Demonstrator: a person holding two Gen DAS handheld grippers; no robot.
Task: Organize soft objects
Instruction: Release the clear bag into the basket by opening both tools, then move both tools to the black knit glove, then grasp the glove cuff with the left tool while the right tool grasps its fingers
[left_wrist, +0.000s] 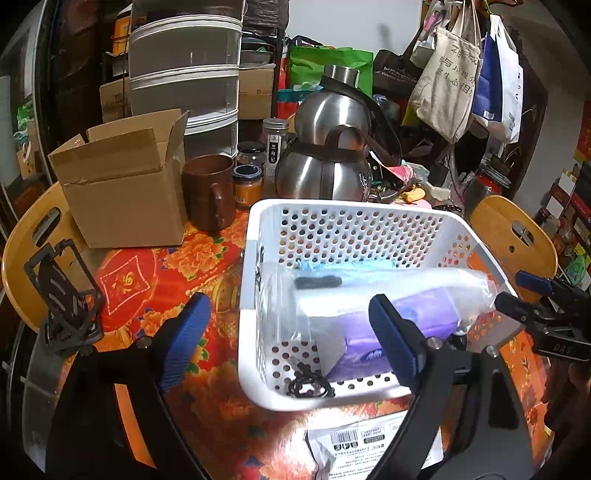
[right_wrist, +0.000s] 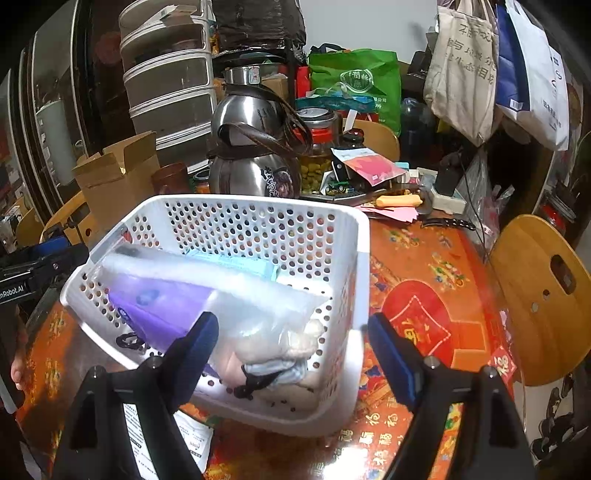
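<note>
- The desk (right_wrist: 424, 266), under a red and orange patterned cloth, carries the white perforated basket (left_wrist: 255, 266) near its front edge, with a cardboard box (left_wrist: 122, 192) and steel kettles (left_wrist: 325, 147) well behind.
- The soft objects already lie inside the basket: a clear plastic bag (right_wrist: 258, 299) over a purple pack (left_wrist: 369, 347), a pale bundle (right_wrist: 291, 343) in the near corner, and a black hair tie (left_wrist: 310, 387).
- A white printed pouch (left_wrist: 347, 446) lies on the desk just outside the front wall — likely next; grip it by an edge and lift it clear of the rim.
- The left hand-held gripper (left_wrist: 288, 339) and right hand-held gripper (right_wrist: 291, 354) both stand wide and empty.
- The bag's contents are blurred, and the pouch is cut off below.
</note>
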